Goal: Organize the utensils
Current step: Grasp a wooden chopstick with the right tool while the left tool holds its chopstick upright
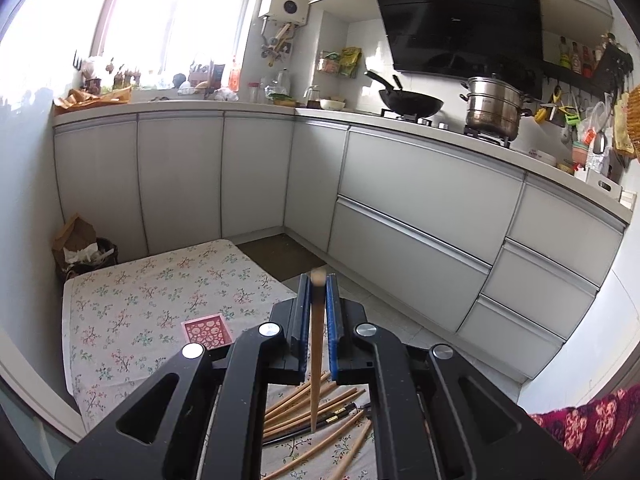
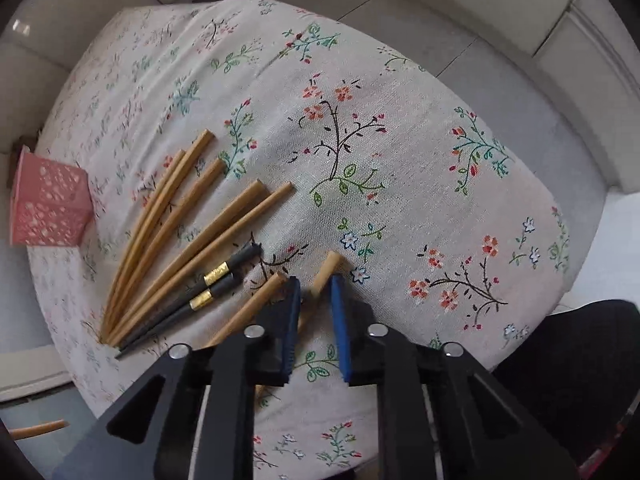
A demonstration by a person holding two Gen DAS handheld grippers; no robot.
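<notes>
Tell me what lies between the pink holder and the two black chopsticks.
Five loose bamboo chopsticks fan across the floral cloth between the pink holder and the black chopsticks, seen in the right wrist view.

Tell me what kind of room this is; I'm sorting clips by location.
A home kitchen, most likely: a wok and steel pot sit on a stove under a black range hood, with white cabinets along the counter.
</notes>
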